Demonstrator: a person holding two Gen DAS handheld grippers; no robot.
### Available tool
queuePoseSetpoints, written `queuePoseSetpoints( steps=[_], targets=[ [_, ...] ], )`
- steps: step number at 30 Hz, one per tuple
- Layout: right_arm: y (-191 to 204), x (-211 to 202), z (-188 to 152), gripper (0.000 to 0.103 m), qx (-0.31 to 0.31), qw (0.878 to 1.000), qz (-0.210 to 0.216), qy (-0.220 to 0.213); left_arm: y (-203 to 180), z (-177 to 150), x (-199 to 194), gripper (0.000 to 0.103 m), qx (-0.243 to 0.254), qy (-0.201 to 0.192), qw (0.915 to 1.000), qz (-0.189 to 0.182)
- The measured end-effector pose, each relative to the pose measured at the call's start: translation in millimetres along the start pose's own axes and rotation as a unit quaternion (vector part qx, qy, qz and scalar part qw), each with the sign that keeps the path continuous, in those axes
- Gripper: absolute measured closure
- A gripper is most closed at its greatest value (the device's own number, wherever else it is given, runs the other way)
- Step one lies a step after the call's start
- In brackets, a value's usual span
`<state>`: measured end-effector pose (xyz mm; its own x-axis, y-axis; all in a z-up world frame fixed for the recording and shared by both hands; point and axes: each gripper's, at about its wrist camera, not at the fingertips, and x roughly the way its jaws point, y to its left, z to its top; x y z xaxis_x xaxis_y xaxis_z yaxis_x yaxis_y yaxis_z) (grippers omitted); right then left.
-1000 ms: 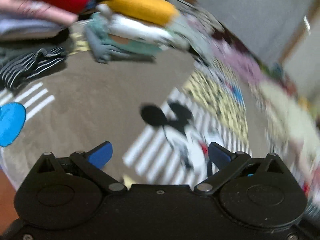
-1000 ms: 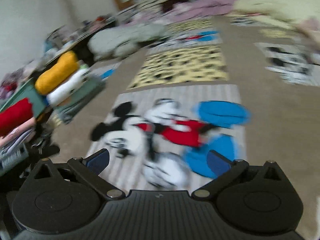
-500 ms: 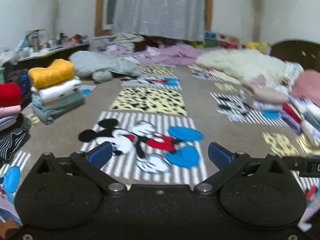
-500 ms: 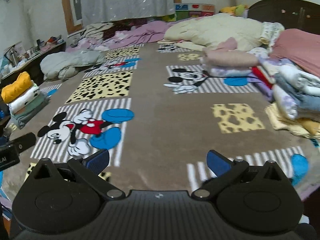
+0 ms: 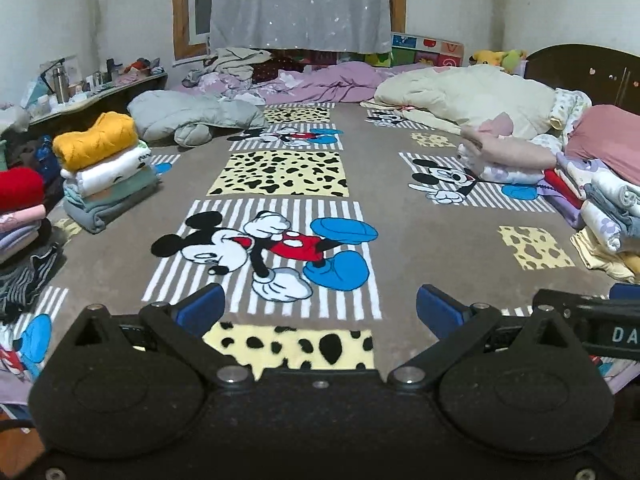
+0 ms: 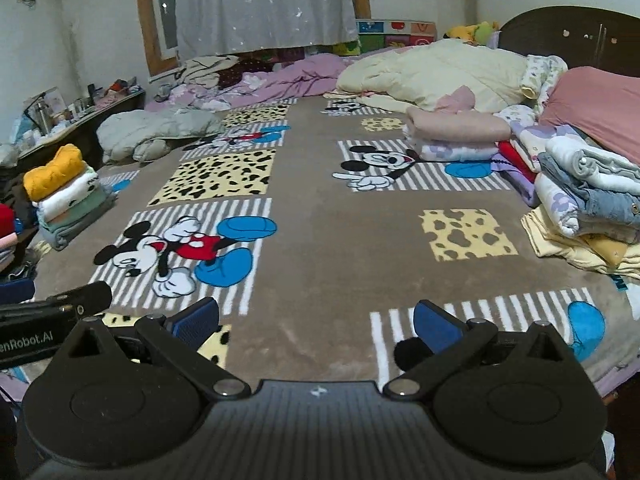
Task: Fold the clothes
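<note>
Both grippers hover open and empty over the near edge of a brown cartoon-print blanket (image 5: 420, 232) that covers the bed. My left gripper (image 5: 320, 306) has blue pads spread wide; the right gripper (image 6: 316, 318) is equally spread. A folded stack topped by a yellow sweater (image 5: 96, 140) stands at the left (image 6: 54, 170). A second folded pile with a red top (image 5: 20, 188) sits at the far left. At the right lies a heap of unfolded clothes (image 6: 588, 196), also in the left wrist view (image 5: 608, 216). A pink folded item (image 6: 456, 126) rests on a floral pile further back.
A grey padded jacket (image 5: 188, 114) lies at the back left. A cream duvet (image 6: 436, 68) and purple bedding (image 5: 320, 84) fill the far end. A cluttered side table (image 5: 80, 88) stands at the left. A dark headboard (image 6: 572, 36) is at the right.
Both cameras swung up from a blurred close look at the left stacks and blanket to a steady, level view across the bed. Both grippers stayed open.
</note>
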<state>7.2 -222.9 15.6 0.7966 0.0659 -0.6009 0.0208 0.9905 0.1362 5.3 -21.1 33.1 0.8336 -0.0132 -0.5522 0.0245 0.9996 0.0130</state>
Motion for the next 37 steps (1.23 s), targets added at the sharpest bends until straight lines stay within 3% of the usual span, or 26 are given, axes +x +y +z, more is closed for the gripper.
queuePoseSetpoints(
  steps=[10, 25, 37],
  targets=[
    [6.7, -10.4, 2.6, 0.0, 0.001, 1.0, 0.013, -0.006, -2.7, -3.9, -15.5, 0.0, 0.006, -0.008, 0.9999, 0.004],
    [8.1, 9.3, -9.9, 0.0, -0.011, 1.0, 0.003, 0.028, -6.1, -8.8, 3.2, 0.0, 0.001, 0.012, 0.9998, -0.016],
    [9.4, 17.8, -12.0, 0.0, -0.015, 0.999, 0.008, 0.032, -0.1, -12.2, 10.0, 0.0, -0.012, 0.015, 0.9998, -0.01]
  ],
)
